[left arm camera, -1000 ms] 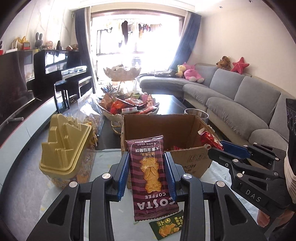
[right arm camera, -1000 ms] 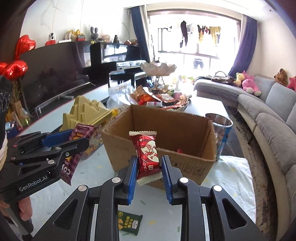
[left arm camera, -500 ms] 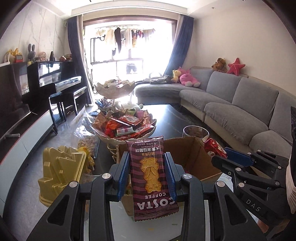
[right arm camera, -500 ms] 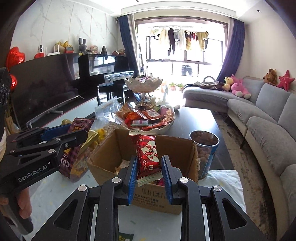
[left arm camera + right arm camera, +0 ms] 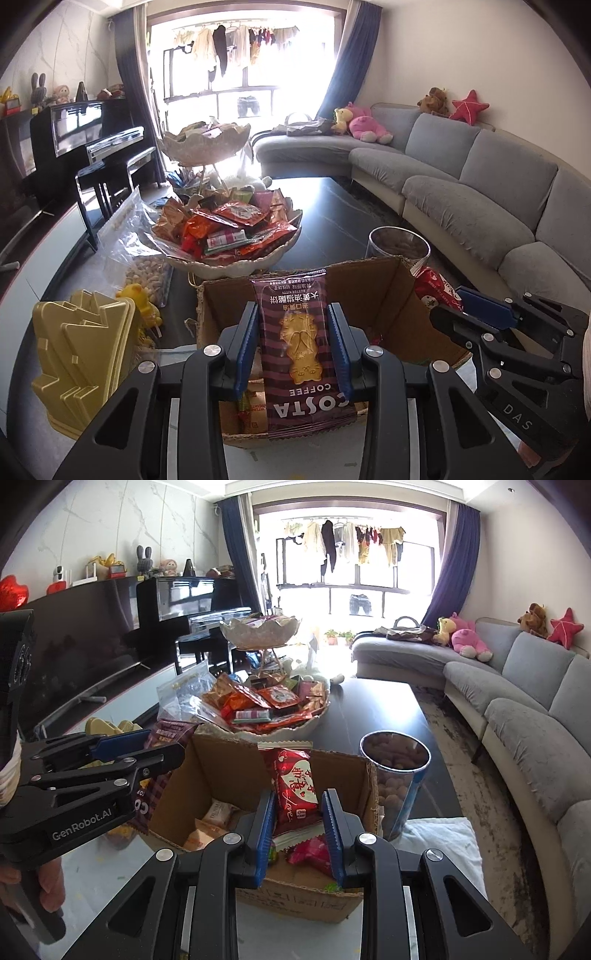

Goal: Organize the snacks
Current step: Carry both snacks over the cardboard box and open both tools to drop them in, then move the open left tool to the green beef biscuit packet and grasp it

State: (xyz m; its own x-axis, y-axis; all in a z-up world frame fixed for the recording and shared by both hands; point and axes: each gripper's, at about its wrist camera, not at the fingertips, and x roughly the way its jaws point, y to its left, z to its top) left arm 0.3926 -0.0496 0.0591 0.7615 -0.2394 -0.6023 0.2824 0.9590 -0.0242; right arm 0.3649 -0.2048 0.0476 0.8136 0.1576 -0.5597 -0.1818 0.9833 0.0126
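Left wrist view: our left gripper (image 5: 293, 345) pinches the biscuit packet (image 5: 301, 349), long axis upright, above the box (image 5: 369, 291). Right gripper (image 5: 297, 818) pinches the red snack (image 5: 295, 788) over it too.

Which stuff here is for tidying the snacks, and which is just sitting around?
For the job:
left gripper, holding the Costa biscuit pack
right gripper, holding the red snack pack
cardboard box

Just sitting around:
gold tray
nut tin
snack bowl
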